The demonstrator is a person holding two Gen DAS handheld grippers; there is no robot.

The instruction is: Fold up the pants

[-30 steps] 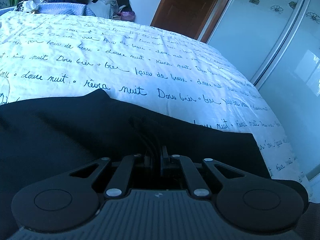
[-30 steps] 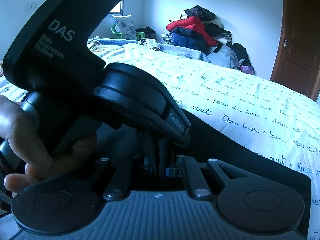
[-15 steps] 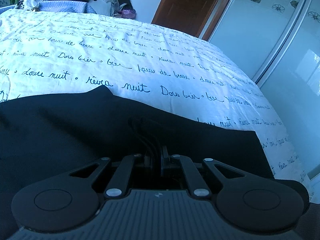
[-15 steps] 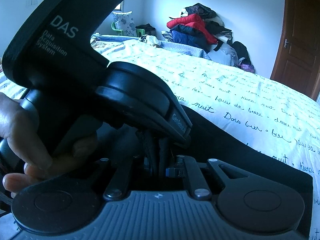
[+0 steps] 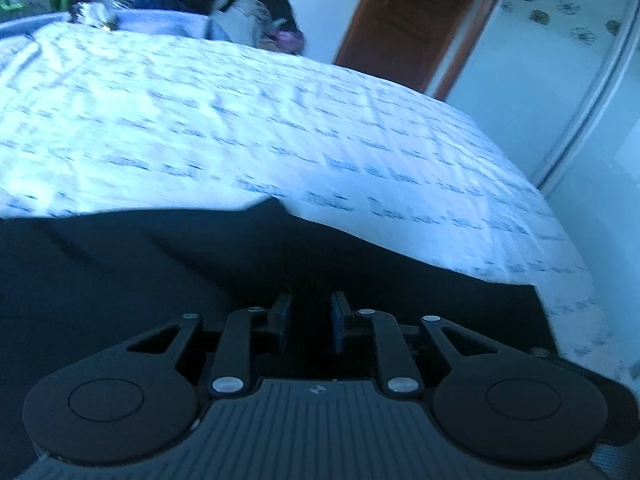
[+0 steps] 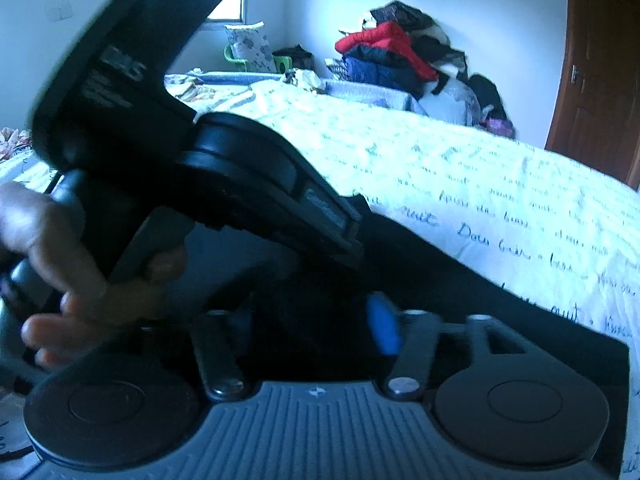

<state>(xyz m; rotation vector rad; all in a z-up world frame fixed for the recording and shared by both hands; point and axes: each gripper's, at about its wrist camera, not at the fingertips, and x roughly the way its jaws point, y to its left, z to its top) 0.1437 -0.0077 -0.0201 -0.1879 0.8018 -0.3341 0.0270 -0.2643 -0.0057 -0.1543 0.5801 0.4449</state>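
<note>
The black pants (image 5: 160,280) lie flat on the bed (image 5: 240,128) with its white script-printed cover. In the left wrist view my left gripper (image 5: 310,320) sits low over the pants with a gap between its fingers, cloth showing between them. In the right wrist view the pants (image 6: 460,280) stretch to the right. My right gripper (image 6: 320,320) is open wide; its blue right pad (image 6: 384,330) shows, its left finger is blurred. The left gripper's body (image 6: 180,168), held by a hand (image 6: 60,272), fills the left of that view.
A pile of clothes (image 6: 396,56) lies at the far end of the bed by the wall. A brown door (image 5: 420,20) and a white sliding wardrobe (image 5: 560,80) stand on the right. The bed's right edge (image 5: 568,240) is close to the pants.
Both grippers were shut on the pants; now both have opened and let go. Both views are motion-blurred and have shifted a little.
</note>
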